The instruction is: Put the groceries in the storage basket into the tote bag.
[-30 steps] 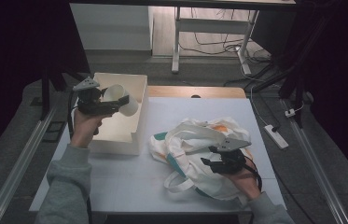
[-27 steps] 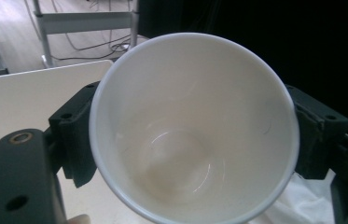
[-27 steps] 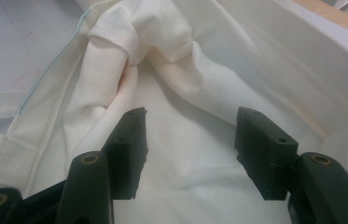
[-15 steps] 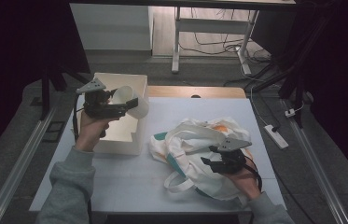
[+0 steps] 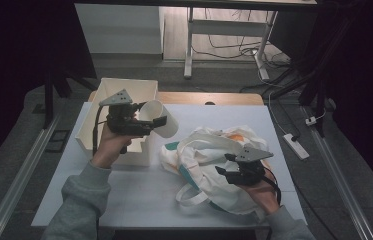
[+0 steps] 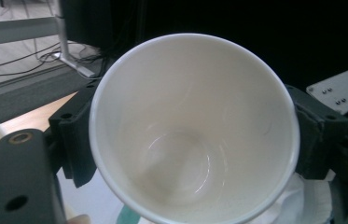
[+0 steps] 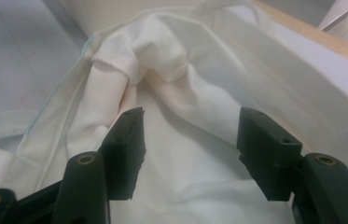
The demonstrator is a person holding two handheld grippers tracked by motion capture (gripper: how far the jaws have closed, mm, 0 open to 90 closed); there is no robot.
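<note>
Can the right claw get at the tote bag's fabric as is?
Probably yes: the right claw is open, its jaws either side of the bag's white fabric, nothing between. The left claw holds the cup off to the side.

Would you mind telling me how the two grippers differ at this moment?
The left gripper is shut on a white paper cup; the right gripper is open, with only cloth showing in the gap. The left gripper is held up between the white box and the tote bag; the right gripper sits low on the bag. Both are black, hand-held and topped with a grey plate.
</note>
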